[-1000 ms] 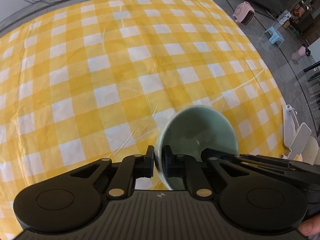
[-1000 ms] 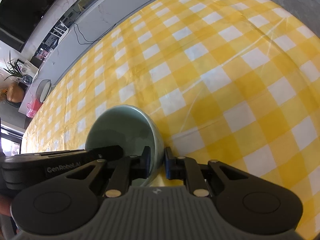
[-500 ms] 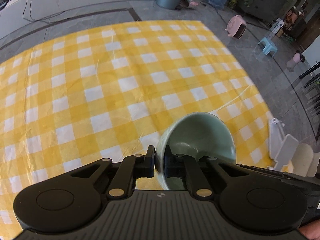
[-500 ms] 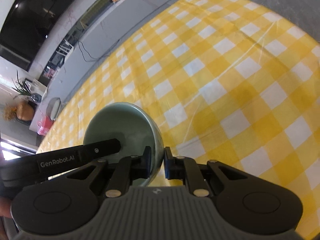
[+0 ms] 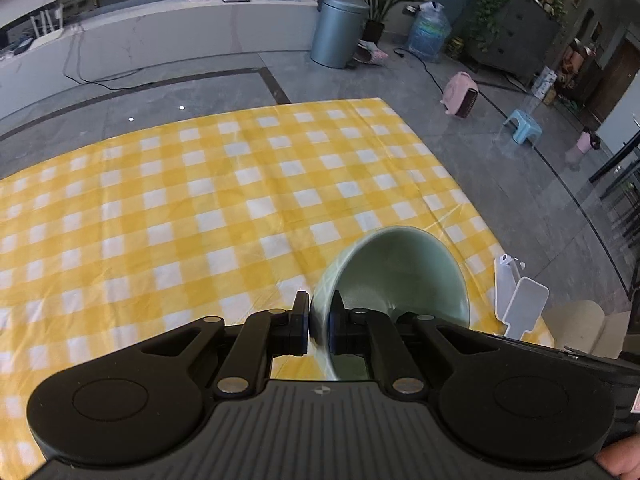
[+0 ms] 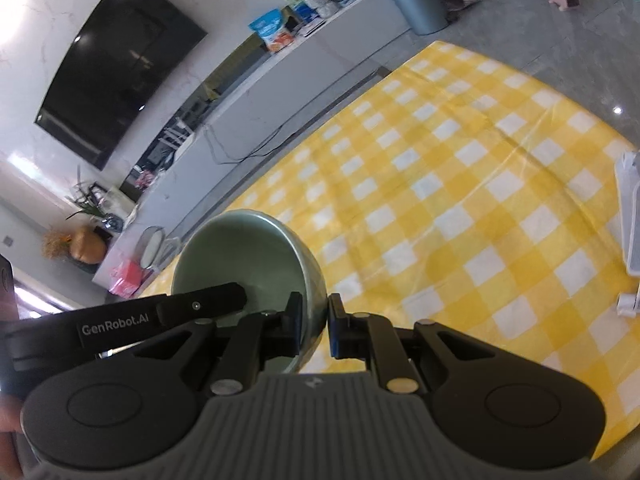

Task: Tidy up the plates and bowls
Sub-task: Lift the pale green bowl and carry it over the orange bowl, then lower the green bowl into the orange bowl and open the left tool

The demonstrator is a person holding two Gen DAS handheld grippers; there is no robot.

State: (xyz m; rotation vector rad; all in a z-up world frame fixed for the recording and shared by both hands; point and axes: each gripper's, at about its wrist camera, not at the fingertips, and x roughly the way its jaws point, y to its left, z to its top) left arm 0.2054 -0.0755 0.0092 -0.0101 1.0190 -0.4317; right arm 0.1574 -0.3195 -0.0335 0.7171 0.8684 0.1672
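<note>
A pale green bowl (image 5: pixel 394 270) is held in the air above the yellow checked tablecloth (image 5: pixel 208 208). My left gripper (image 5: pixel 319 330) is shut on the bowl's left rim. My right gripper (image 6: pixel 314 326) is shut on the right rim of the same bowl (image 6: pixel 244 252). Each gripper's body shows in the other's view, across the bowl. The bowl is tilted, with its opening towards the cameras. No plates are in view.
A white rack (image 5: pixel 516 300) stands at the table's right edge; it also shows in the right wrist view (image 6: pixel 630 220). Beyond the table are grey floor, a grey bin (image 5: pixel 338 30), a pink heater (image 5: pixel 460 94) and a long white counter (image 6: pixel 256 92).
Both grippers have lifted the bowl well up from the tablecloth. The table now looks smaller and farther below, and the room behind it has come into view.
</note>
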